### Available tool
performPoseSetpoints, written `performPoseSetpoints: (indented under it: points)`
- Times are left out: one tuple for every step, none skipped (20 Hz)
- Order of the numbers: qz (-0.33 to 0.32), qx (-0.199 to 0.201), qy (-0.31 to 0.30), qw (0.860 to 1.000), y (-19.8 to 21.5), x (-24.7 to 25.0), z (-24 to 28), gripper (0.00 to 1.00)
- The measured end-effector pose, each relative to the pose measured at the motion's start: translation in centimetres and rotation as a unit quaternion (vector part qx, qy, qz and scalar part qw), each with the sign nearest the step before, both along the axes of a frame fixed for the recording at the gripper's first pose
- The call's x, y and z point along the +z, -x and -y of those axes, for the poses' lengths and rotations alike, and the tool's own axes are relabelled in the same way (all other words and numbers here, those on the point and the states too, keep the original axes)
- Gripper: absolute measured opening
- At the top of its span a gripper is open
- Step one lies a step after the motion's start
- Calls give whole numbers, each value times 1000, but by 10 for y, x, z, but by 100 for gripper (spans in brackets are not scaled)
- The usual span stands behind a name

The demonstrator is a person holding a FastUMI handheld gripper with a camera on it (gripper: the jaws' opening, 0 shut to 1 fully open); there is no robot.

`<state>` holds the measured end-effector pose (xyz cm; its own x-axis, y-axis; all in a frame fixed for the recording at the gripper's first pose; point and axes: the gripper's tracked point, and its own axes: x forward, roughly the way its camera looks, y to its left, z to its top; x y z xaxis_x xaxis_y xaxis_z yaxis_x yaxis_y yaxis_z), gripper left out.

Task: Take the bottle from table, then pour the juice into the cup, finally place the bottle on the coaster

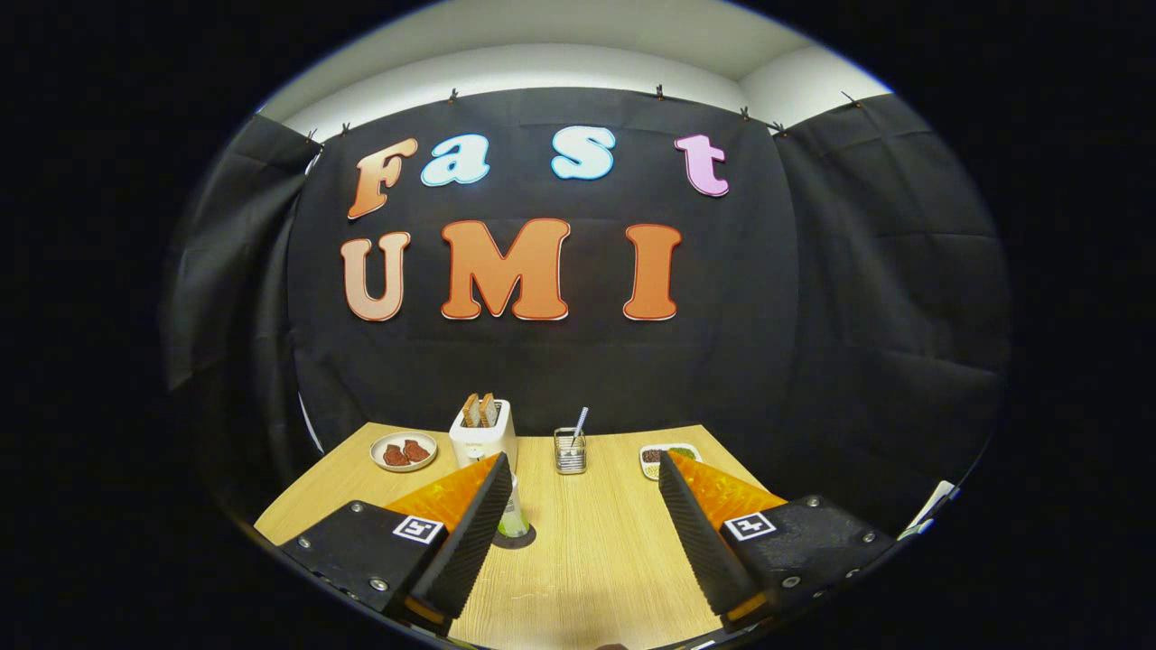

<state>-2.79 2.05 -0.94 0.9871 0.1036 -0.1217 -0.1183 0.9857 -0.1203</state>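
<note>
My gripper is open, its fingers spread wide above the wooden table with nothing between them. A clear bottle with a little greenish liquid at its bottom stands upright on a dark round coaster. It sits right beside the inner face of the left finger, which hides most of it. A metal mesh cup with a straw in it stands further back, between and beyond the fingertips.
A white toaster holding two toast slices stands at the back, left of the mesh cup. A plate of meat lies to its left. A small dish of food lies at the back right, partly behind the right finger.
</note>
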Motion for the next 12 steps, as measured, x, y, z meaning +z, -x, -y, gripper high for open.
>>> performPoseSetpoints:
  points:
    - [-1,-1,0,1000,1,-1,1,97]
    - [-2,-3,-1,1000,2,-2,3,97]
    - [-1,-5,-2,1000,3,-1,5,97]
    - [0,-6,-3,1000,3,-1,6,97]
    - [0,-6,-4,1000,3,-1,6,97]
    - [-1,-7,-5,1000,4,-2,7,97]
    - [-1,-9,-6,1000,4,-3,9,97]
    - [-1,-12,-6,1000,4,-2,11,97]
    - [-1,-14,-5,1000,4,-3,13,97]
    - [0,-16,-6,1000,5,-2,14,97]
    - [1,-17,-7,1000,6,-1,16,97]
    - [1,-18,-8,1000,6,-2,17,97]
